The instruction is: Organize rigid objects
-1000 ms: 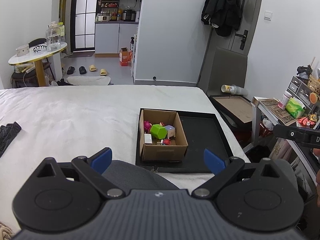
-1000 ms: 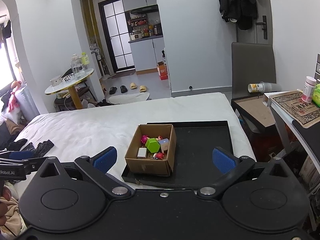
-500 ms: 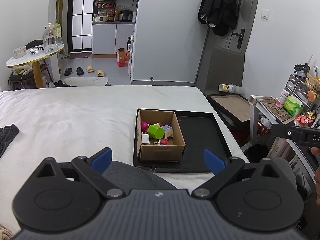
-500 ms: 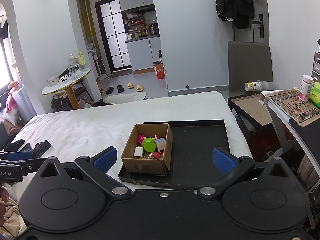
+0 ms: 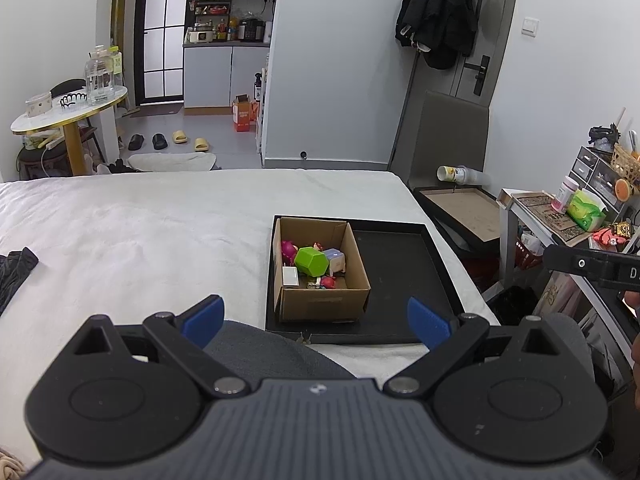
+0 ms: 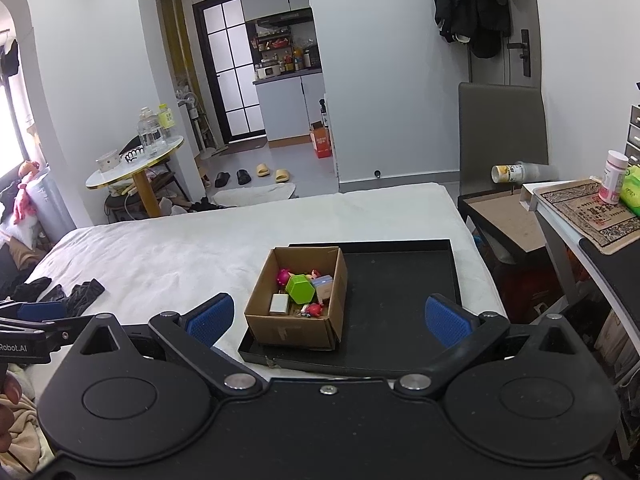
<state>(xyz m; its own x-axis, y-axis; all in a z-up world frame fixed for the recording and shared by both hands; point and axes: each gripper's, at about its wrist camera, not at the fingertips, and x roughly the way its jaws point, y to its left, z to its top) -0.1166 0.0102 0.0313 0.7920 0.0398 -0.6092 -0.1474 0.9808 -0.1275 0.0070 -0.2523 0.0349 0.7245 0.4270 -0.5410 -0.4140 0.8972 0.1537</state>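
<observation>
An open cardboard box stands in the left part of a black tray on the white bed. Inside lie a green hexagonal block, a pink toy, a small white box, a pale blue piece and a small red toy. My left gripper is open and empty, held above the bed's near edge short of the box. My right gripper is open and empty, also short of the tray.
The white bed stretches left, with dark clothing on it. A side table with a bottle and packets stands right. A brown tray and a chair are beyond the bed corner. A round table stands far left.
Both grippers drifted slightly back and up, so the box and tray sit a little lower and farther in view. Both stay open and empty.
</observation>
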